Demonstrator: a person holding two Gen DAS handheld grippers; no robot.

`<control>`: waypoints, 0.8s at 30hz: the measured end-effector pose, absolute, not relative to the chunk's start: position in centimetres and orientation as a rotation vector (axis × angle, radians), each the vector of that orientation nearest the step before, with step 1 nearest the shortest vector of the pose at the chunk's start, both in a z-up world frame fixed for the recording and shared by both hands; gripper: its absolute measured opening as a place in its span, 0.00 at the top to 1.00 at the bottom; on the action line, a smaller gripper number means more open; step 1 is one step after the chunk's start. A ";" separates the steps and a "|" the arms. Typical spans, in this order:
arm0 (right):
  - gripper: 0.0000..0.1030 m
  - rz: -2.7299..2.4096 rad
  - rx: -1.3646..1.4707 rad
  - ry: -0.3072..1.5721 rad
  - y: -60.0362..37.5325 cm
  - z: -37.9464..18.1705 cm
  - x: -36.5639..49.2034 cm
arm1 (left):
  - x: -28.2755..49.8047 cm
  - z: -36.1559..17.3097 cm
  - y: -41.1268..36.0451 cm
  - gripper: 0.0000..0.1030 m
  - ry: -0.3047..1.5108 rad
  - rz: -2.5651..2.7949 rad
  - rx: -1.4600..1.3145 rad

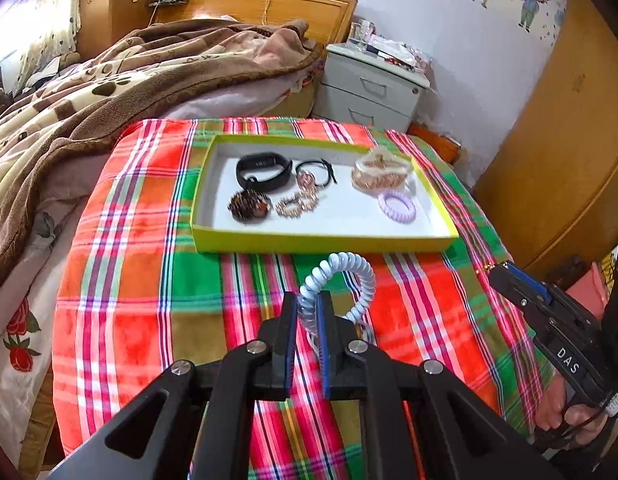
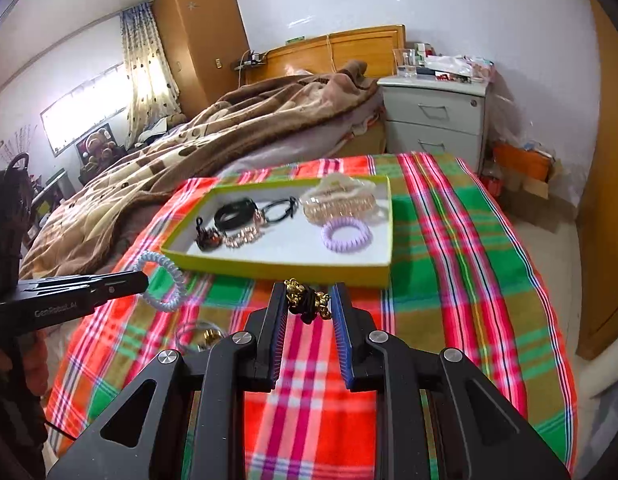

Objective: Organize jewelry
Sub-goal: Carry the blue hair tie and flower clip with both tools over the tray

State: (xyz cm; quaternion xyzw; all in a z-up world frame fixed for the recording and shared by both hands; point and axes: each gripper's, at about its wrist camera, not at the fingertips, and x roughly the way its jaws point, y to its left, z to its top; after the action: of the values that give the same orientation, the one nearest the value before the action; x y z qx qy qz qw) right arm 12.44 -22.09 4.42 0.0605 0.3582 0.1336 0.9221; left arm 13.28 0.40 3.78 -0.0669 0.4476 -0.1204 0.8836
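A yellow-green tray [image 1: 317, 242] [image 2: 277, 268] with a white floor lies on the plaid cloth. It holds a black band [image 1: 263, 170], a black hair tie [image 1: 317, 170], a brown beaded piece [image 1: 248, 206], a gold bracelet [image 1: 296, 205], a beige hair claw [image 1: 383, 172] and a lilac coil tie [image 1: 396, 206] [image 2: 346, 234]. My left gripper [image 1: 308, 300] is shut on a pale blue coil hair tie [image 1: 341, 276] [image 2: 161, 280], held above the cloth just short of the tray. My right gripper [image 2: 308, 294] is shut on a black hair tie with gold charms [image 2: 307, 300], also near the tray's front edge.
The plaid cloth [image 1: 149, 280] covers a table beside a bed with a brown blanket [image 1: 109, 92]. A white nightstand [image 1: 369, 88] stands behind. A clear ring with a gold piece [image 2: 203, 334] lies on the cloth below the left gripper. A wooden wardrobe [image 1: 569, 160] is at the right.
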 end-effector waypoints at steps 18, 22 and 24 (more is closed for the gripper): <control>0.78 0.301 0.095 0.776 -19.1 3.8 20.2 | 21.7 4.3 1.3 0.90 0.915 -0.248 -0.196; 0.78 0.303 0.080 0.807 -18.5 2.8 22.0 | 23.3 3.3 1.2 0.90 0.944 -0.247 -0.206; 0.78 0.300 0.078 0.819 -18.3 2.3 22.7 | 23.9 2.8 1.2 0.90 0.953 -0.243 -0.201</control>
State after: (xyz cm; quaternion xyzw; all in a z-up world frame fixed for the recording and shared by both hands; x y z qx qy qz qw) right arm 22.70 -18.34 2.26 0.0379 0.3965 0.1452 0.9057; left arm 23.91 1.15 2.78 -0.0963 0.4566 -0.1166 0.8767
